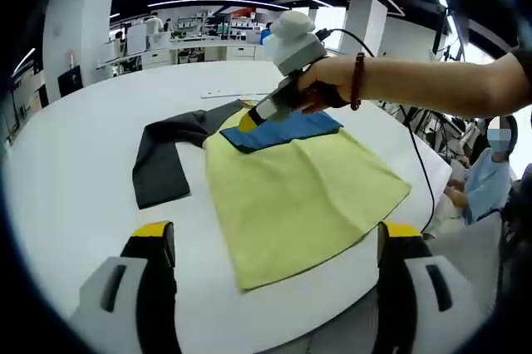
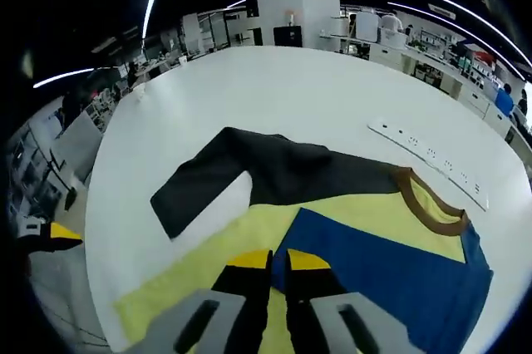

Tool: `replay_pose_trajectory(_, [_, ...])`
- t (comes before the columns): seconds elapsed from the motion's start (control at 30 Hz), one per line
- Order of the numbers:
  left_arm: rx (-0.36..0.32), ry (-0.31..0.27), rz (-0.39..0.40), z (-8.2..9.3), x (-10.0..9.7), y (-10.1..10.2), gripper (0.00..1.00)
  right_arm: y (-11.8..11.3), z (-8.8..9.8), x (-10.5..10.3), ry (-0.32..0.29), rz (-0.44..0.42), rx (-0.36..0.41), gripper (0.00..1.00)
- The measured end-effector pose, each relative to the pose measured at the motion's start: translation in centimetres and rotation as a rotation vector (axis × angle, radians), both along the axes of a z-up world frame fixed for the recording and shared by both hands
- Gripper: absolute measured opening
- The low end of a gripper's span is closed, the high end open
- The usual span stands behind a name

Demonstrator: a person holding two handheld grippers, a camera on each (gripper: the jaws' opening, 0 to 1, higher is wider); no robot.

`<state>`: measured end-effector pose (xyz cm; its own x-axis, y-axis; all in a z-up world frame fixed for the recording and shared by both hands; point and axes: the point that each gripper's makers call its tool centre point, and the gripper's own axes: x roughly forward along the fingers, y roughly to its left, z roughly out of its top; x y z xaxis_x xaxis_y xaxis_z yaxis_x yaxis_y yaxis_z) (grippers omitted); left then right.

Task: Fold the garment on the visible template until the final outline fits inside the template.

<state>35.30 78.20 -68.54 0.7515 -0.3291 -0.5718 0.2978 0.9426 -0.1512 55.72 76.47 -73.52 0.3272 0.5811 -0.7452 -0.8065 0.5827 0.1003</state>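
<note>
The garment (image 1: 299,188) lies flat on the white round table (image 1: 75,171). It has a yellow body, a black sleeve (image 1: 162,163) spread to the left, a blue panel (image 1: 287,131) and a brown collar (image 2: 432,200). My left gripper (image 1: 277,233) hovers over the near hem, its yellow-tipped jaws wide apart and holding nothing. A hand (image 1: 328,80) holds my right gripper (image 1: 252,120) down on the far part of the garment, at the blue panel's edge. In the right gripper view its jaws (image 2: 278,261) are closed together where yellow fabric (image 2: 224,246) meets blue (image 2: 399,271).
A white strip (image 2: 428,159) lies on the table beyond the collar. The table edge (image 1: 416,213) runs close to the garment's right corner, and a seated person (image 1: 486,184) is just past it. A black cable (image 1: 420,163) trails from the right gripper. Desks and pillars stand behind.
</note>
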Motion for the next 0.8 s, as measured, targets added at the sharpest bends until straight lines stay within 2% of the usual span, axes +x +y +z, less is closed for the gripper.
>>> replay_pose_trajectory(0.13, [0.003,-0.004,-0.006,0.1,-0.1,0.0,0.99,-1.6,0.3,0.8,-0.04,-0.032,-0.027,0.24])
replay_pose_trajectory(0.27, [0.003,-0.012,-0.006,0.3,-0.1,0.0,0.99,-3.3,0.4,1.7,-0.069,-0.058,-0.038,0.48])
replay_pose_trajectory(0.37, [0.007,-0.015,-0.008,0.4,-0.1,0.0,0.99,-4.5,0.4,2.1,-0.076,-0.068,-0.05,0.59])
replay_pose_trajectory(0.53, [0.007,-0.024,-0.007,0.6,0.0,-0.1,0.99,-7.5,-0.2,2.6,-0.091,-0.079,-0.101,0.7])
replay_pose_trajectory(0.63, [0.014,-0.026,-0.011,0.7,0.0,-0.1,0.99,-9.3,-0.1,2.7,-0.078,-0.107,-0.081,0.74])
replay_pose_trajectory(0.7, [0.013,-0.027,-0.015,0.8,-0.1,-0.3,0.99,-10.6,0.0,2.7,-0.057,-0.141,-0.061,0.74])
replay_pose_trajectory(0.8, [0.019,-0.025,-0.018,0.8,-0.2,-0.3,0.99,-12.5,0.1,3.0,-0.059,-0.17,-0.06,0.74])
